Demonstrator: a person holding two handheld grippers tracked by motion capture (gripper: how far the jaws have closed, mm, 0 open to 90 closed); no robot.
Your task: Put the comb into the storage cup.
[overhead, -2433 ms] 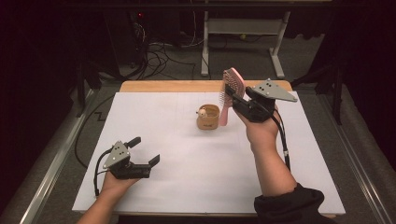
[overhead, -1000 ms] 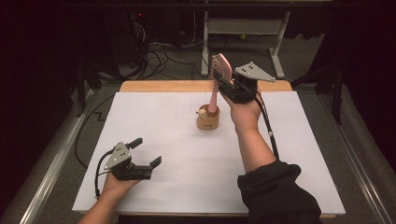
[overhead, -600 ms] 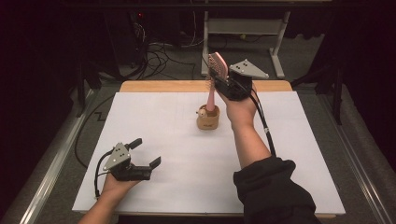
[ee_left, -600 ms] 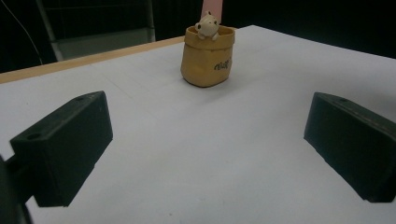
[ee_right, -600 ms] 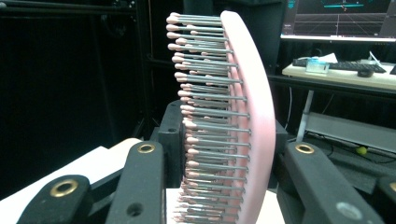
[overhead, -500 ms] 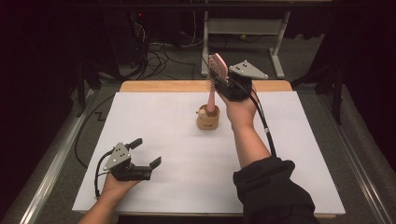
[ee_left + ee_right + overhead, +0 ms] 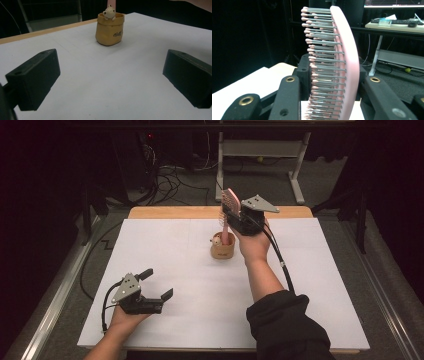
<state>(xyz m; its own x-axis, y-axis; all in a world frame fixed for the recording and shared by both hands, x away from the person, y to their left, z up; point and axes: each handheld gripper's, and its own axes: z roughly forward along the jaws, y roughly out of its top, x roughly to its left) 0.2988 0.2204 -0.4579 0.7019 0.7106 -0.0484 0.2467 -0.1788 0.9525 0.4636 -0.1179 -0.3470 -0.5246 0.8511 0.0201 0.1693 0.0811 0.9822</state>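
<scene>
A pink hairbrush (image 7: 230,201) (image 7: 337,62) stands upright with its handle down inside a small tan cup (image 7: 222,247) (image 7: 109,28) that has a little animal figure on its rim. My right gripper (image 7: 235,217) is shut on the brush's head, just above and behind the cup near the table's far edge. In the right gripper view the bristles point left between the black jaws. My left gripper (image 7: 159,284) rests open near the table's front left, with nothing between its fingers (image 7: 35,77); the cup lies ahead of it.
A white sheet (image 7: 165,250) covers the wooden table (image 7: 170,212). Beyond the far edge are cables on the floor (image 7: 170,180) and a white table frame (image 7: 260,150). A metal rail (image 7: 55,305) runs along the left side.
My right hand has sunk with the brush, so its handle sits deeper in the cup. Before that it swung the brush upright over the cup. The left gripper has kept still.
</scene>
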